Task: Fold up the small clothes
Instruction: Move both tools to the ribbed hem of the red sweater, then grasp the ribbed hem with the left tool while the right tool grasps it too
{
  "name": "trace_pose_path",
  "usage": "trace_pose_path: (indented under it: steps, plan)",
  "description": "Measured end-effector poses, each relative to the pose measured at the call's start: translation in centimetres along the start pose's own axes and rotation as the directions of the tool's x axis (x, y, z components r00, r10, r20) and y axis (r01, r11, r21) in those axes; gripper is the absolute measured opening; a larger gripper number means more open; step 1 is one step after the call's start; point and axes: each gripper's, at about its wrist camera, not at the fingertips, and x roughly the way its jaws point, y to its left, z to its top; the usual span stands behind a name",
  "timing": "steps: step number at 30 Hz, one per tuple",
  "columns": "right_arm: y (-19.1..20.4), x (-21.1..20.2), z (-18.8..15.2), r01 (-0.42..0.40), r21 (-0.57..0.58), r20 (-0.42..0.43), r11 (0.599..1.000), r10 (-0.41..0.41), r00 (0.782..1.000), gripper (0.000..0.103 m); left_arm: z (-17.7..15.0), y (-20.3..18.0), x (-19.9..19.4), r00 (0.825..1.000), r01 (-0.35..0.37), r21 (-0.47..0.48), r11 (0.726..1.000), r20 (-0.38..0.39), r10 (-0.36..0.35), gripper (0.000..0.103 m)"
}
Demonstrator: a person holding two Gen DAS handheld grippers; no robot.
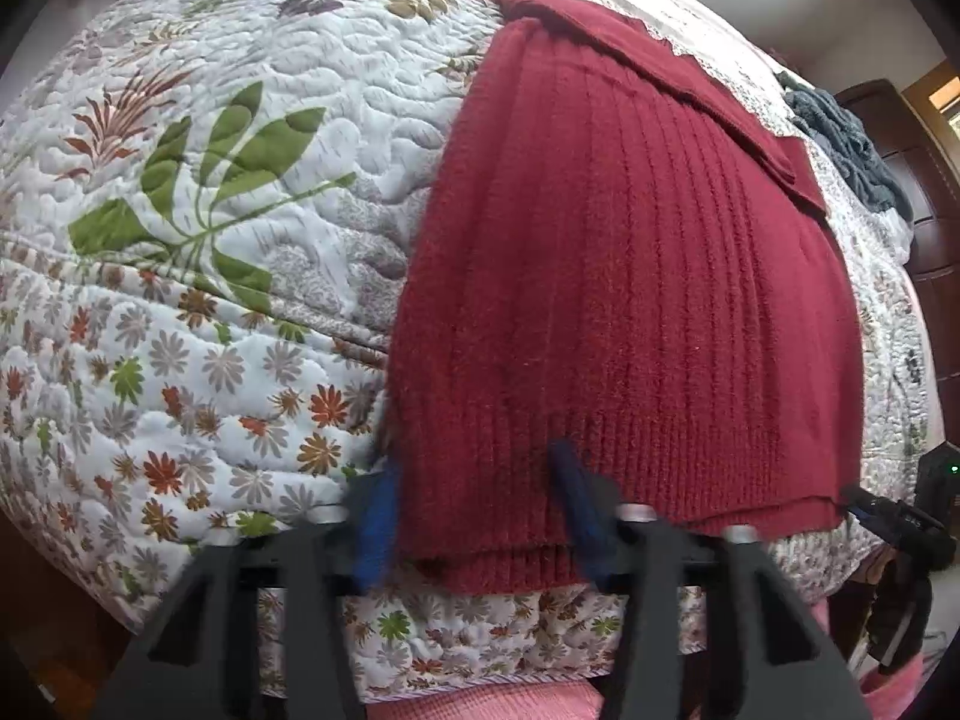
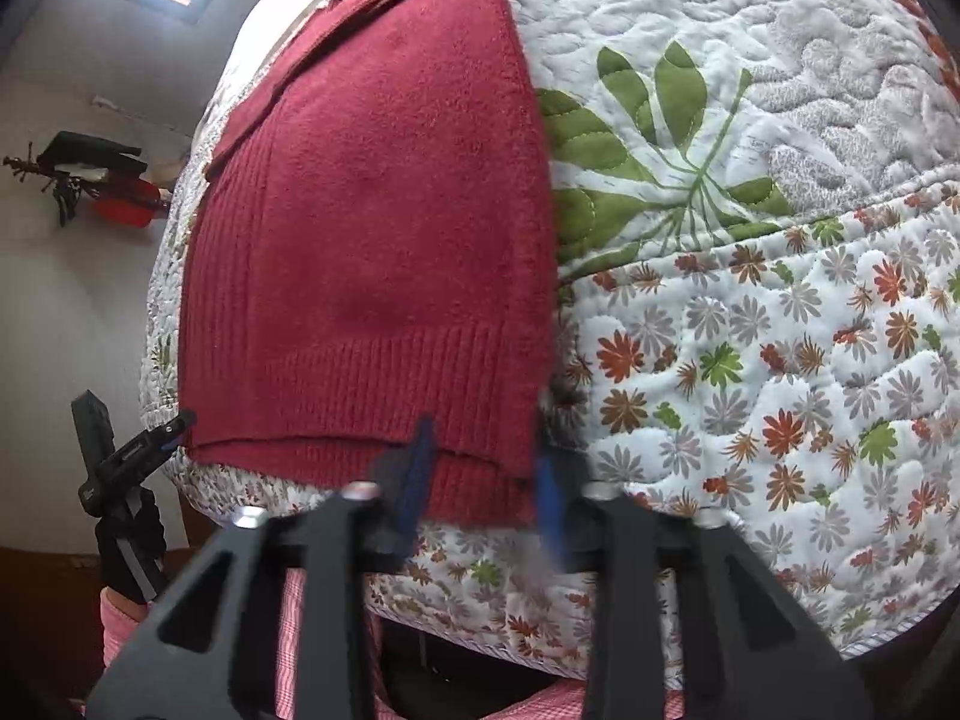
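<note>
Quilt (image 1: 198, 228) over the bed, floral print. Red sweater (image 1: 630, 300) flat on it, hem at the near edge, sleeve folded across the far end. Left gripper (image 1: 480, 510) open, blue fingers straddling the hem's left corner. Right gripper (image 2: 486, 480) open, straddling the right corner. Fingertips motion-blurred; contact with the knit unclear. Grey cloth (image 1: 840, 144) at far edge, partly cut off.

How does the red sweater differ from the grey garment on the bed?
The red sweater lies spread flat; the grey garment is crumpled in a heap. The red sweater reaches the near edge of the bed; the grey garment lies far back. Both rest on the floral quilt.
</note>
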Motion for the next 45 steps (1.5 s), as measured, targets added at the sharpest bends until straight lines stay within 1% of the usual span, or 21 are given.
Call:
trace_pose_path:
  steps: [1, 2, 3, 5, 10, 12, 16, 19, 24, 29, 30, 32, 35, 38, 41, 42, 43, 44, 45]
  plan:
    - [0.0, -0.1, 0.0, -0.003, -0.006, 0.001, 1.000, 0.003, 1.000, 0.010, 0.1, 0.2, 0.0, 1.000, 0.013, -0.011, 1.000, 0.000, -0.013, 0.019]
    - [-0.1, -0.3, 0.0, -0.008, -0.008, 0.001, 1.000, 0.008, 1.000, 0.008, -0.1, 0.1, 0.0, 1.000, 0.020, -0.019, 1.000, 0.005, -0.020, 0.014]
    - [0.0, -0.4, 0.1, -0.009, -0.012, 0.005, 1.000, 0.009, 1.000, 0.006, 0.0, 0.2, 0.0, 1.000, 0.019, -0.026, 0.999, 0.010, -0.019, 0.012]
    - [0.1, -0.6, 0.0, -0.011, -0.023, 0.010, 1.000, 0.011, 1.000, 0.006, 0.2, 1.0, -0.3, 0.999, 0.035, -0.035, 0.999, 0.016, -0.034, 0.010]
    - [0.4, -2.1, 0.3, -0.094, -0.025, 0.034, 0.995, 0.095, 0.995, 0.005, 0.2, 1.0, -2.2, 0.995, 0.083, -0.018, 0.996, 0.061, -0.082, 0.009]
    - [0.3, -3.0, 0.6, -0.134, -0.012, 0.049, 0.991, 0.134, 0.990, 0.005, 0.4, 1.0, -3.3, 0.989, 0.124, -0.022, 0.992, 0.080, -0.122, 0.009]
    - [0.0, -5.0, 1.9, -0.219, 0.013, 0.090, 0.976, 0.217, 0.972, 0.005, 1.5, 0.9, -5.0, 0.977, 0.189, -0.037, 0.981, 0.111, -0.184, 0.009]
    - [0.0, -6.4, 3.4, -0.259, 0.021, 0.116, 0.966, 0.255, 0.960, 0.005, 3.1, 0.3, -5.5, 0.970, 0.214, -0.036, 0.976, 0.123, -0.208, 0.009]
    - [0.0, -7.6, 6.6, -0.244, 0.029, 0.135, 0.969, 0.238, 0.962, 0.005, 6.4, -0.5, -5.4, 0.970, 0.203, -0.043, 0.978, 0.142, -0.195, 0.009]
    - [0.5, -6.9, 9.7, -0.218, 0.039, 0.123, 0.975, 0.212, 0.970, 0.005, 9.3, -0.9, -4.5, 0.973, 0.182, -0.052, 0.982, 0.150, -0.173, 0.009]
    - [0.3, -6.5, 10.7, -0.221, 0.056, 0.119, 0.974, 0.213, 0.970, 0.005, 10.1, -1.0, -4.1, 0.974, 0.177, -0.055, 0.983, 0.150, -0.167, 0.009]
    - [0.4, -5.5, 11.4, -0.222, 0.076, 0.115, 0.972, 0.212, 0.970, 0.005, 11.1, -1.3, -3.4, 0.977, 0.167, -0.061, 0.984, 0.146, -0.157, 0.009]
    - [-0.1, -4.0, 13.8, -0.211, 0.108, 0.094, 0.972, 0.201, 0.975, 0.005, 12.9, -1.5, -2.0, 0.981, 0.146, -0.067, 0.987, 0.136, -0.136, 0.009]
    - [-0.4, -2.7, 15.7, -0.193, 0.132, 0.076, 0.972, 0.185, 0.980, 0.005, 14.2, -1.1, -0.3, 0.986, 0.135, -0.095, 0.986, 0.116, -0.124, 0.010]
    - [-1.4, -1.2, 17.5, -0.191, 0.167, 0.055, 0.967, 0.184, 0.981, 0.005, 15.5, -0.4, 1.1, 0.988, 0.127, -0.133, 0.983, 0.102, -0.114, 0.013]
    - [-1.6, -0.7, 18.0, -0.184, 0.173, 0.045, 0.968, 0.179, 0.983, 0.005, 16.0, -0.1, 1.5, 0.989, 0.124, -0.150, 0.981, 0.101, -0.110, 0.017]
    - [-1.8, -0.3, 18.5, -0.175, 0.175, 0.040, 0.969, 0.171, 0.985, 0.006, 16.4, 0.1, 1.6, 0.988, 0.127, -0.161, 0.979, 0.102, -0.112, 0.018]
    - [-2.0, -0.1, 18.9, -0.168, 0.178, 0.036, 0.970, 0.164, 0.986, 0.009, 16.6, 0.3, 1.6, 0.988, 0.133, -0.165, 0.977, 0.104, -0.117, 0.019]
    - [-2.2, 0.1, 19.3, -0.167, 0.184, 0.033, 0.969, 0.164, 0.986, 0.009, 17.1, 0.6, 1.6, 0.987, 0.137, -0.170, 0.976, 0.106, -0.120, 0.019]
